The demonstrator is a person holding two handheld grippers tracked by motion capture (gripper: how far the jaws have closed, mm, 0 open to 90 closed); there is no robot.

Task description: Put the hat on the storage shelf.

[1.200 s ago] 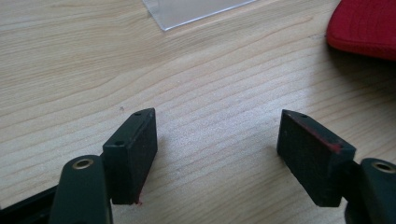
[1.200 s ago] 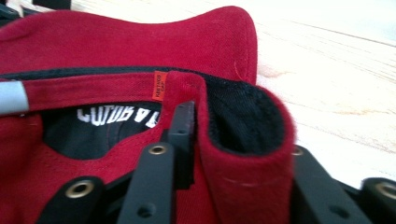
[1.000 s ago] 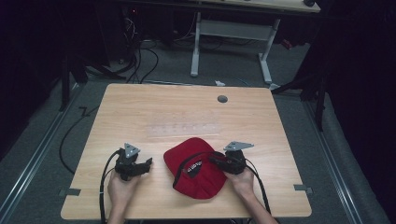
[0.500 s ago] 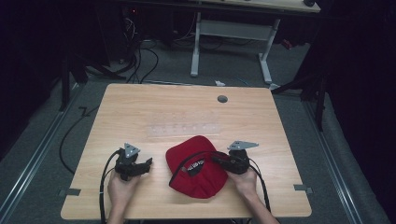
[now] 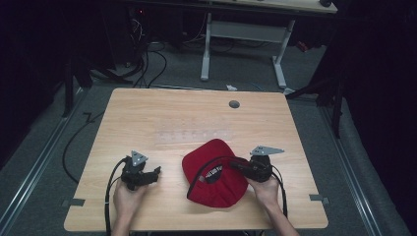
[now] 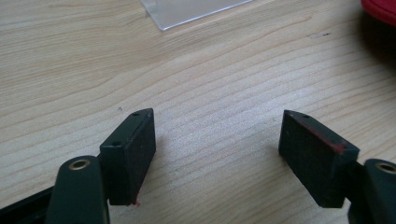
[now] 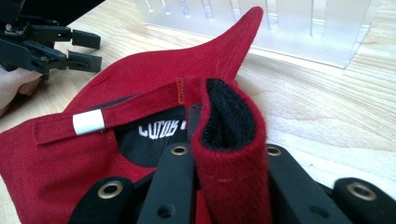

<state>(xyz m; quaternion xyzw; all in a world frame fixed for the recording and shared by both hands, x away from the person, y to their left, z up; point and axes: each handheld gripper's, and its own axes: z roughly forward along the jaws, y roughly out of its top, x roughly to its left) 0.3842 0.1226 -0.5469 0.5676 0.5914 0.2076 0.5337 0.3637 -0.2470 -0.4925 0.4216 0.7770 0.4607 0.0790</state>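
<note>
High view: the red cap [image 5: 215, 174] lies at the table's [image 5: 196, 118] six o'clock edge. The right hand-held gripper [image 5: 239, 166], at the cap's three o'clock, is clenched on its rear edge. The left hand-held gripper [image 5: 156, 172], at the cap's nine o'clock, is well apart from it.

Left gripper view: the jaws stand released over bare wood; the cap [image 6: 380, 9] peeks in at one o'clock.

Right gripper view: the jaws pinch a folded band of the cap [image 7: 229, 140]; a clear plastic rack [image 7: 289, 28] stands at twelve o'clock.
</note>
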